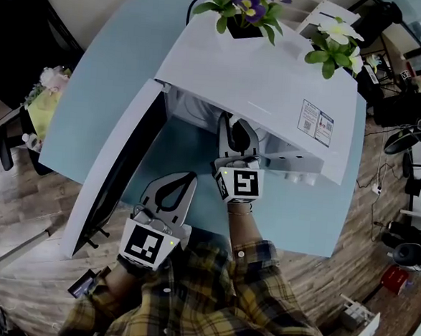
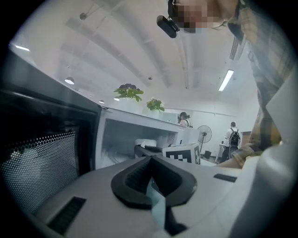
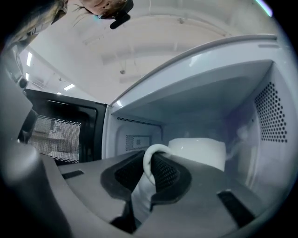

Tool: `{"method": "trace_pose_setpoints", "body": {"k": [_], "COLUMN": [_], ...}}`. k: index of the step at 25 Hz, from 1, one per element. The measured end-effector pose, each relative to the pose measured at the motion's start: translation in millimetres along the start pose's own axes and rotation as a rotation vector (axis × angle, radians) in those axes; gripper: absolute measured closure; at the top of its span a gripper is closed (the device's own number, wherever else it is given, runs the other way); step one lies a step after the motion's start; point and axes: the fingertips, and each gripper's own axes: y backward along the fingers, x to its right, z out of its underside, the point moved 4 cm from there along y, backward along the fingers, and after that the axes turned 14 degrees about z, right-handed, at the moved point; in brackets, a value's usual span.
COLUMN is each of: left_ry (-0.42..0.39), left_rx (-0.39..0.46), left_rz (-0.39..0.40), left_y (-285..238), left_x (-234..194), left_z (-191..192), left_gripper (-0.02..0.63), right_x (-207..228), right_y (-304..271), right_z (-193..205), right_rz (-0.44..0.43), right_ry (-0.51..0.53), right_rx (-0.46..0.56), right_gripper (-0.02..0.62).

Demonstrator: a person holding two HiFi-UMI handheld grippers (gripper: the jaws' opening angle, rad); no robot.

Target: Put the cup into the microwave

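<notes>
White cup [image 3: 200,149] sits inside the cavity of the open microwave [image 1: 263,81], its handle clamped in the right gripper [image 3: 151,162]. Whether it rests on the floor is unclear. Likely left to do: release it and withdraw. The left gripper [image 1: 171,191], jaws together and empty, hovers over the counter [image 1: 101,84] beside the open door [image 1: 113,178].
</notes>
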Motion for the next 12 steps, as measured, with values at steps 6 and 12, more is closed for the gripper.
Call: {"method": "trace_pose_setpoints", "body": {"k": [6, 12], "left_ry": [0.000, -0.006], "left_rx": [0.001, 0.002], "left_rz": [0.014, 0.023], "left_y": [-1, -1], "left_x": [3, 7], "left_z": [1, 1], "left_gripper": [0.614, 0.614], "right_x": [-11, -18], "right_y": [-3, -6], "right_z": [7, 19], "right_rz": [0.015, -0.001], "right_ry": [0.007, -0.015], "right_rx": [-0.053, -0.123], "right_gripper": [0.549, 0.549]}}
